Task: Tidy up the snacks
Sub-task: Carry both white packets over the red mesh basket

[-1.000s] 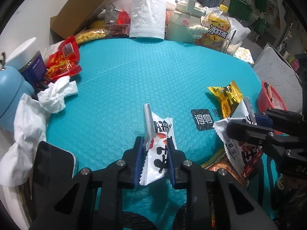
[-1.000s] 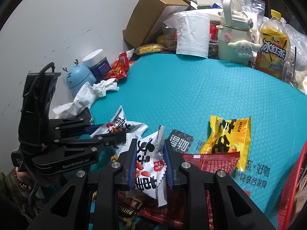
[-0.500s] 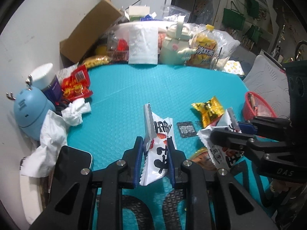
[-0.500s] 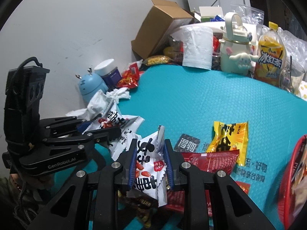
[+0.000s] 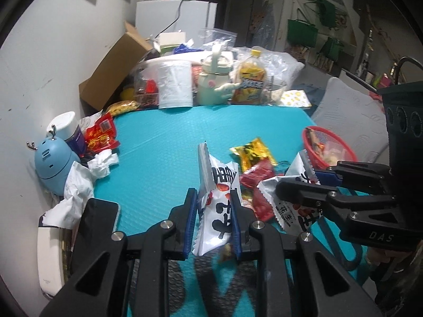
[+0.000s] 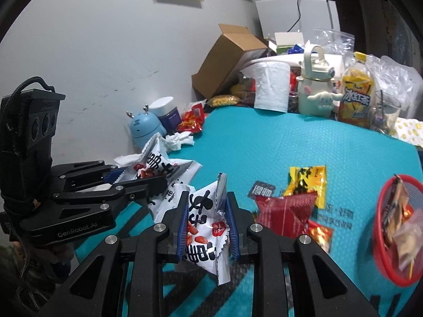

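While each tool is clamped on a peanut packet | grips are best kept firm | packets should be released over red basket.

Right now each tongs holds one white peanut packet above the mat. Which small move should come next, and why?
Probably carry the right tongs toward the red basket and let go there. Both white packets, right and left, are clamped clear of the teal mat; the basket already holds snacks and lies on the right tongs' side.
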### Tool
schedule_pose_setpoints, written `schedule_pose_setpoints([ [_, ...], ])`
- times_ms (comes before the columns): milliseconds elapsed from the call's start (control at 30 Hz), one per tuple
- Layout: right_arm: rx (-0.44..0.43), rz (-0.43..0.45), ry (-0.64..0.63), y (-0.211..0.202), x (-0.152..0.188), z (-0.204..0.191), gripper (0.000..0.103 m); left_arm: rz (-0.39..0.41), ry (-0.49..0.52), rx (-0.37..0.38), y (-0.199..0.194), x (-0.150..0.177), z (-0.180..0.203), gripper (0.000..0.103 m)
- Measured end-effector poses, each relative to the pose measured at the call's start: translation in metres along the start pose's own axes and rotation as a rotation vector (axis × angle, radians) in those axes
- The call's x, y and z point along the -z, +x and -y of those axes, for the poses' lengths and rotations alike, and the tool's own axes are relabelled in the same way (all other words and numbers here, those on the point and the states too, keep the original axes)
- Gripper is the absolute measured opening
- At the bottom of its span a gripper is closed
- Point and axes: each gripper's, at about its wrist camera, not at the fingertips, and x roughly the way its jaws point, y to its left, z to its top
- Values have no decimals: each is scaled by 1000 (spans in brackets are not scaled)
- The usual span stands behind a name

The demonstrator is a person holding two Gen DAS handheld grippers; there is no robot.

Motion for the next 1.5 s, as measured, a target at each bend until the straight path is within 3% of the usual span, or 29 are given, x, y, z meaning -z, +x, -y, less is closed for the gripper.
schedule_pose_setpoints([
  [433, 80, 56, 71, -63, 49, 6, 25, -4, 93, 122, -12, 22, 63, 23],
  [800, 173, 76, 179, -105, 89, 29, 25, -42, 154, 260, 3, 28, 117, 23],
  [1133, 269, 97, 272, -136, 112, 65, 25, -89, 191, 357, 31, 17, 162, 23],
  [1500, 316, 123, 318, -155, 109, 110, 25, -102, 215, 410, 56, -14, 196, 23],
])
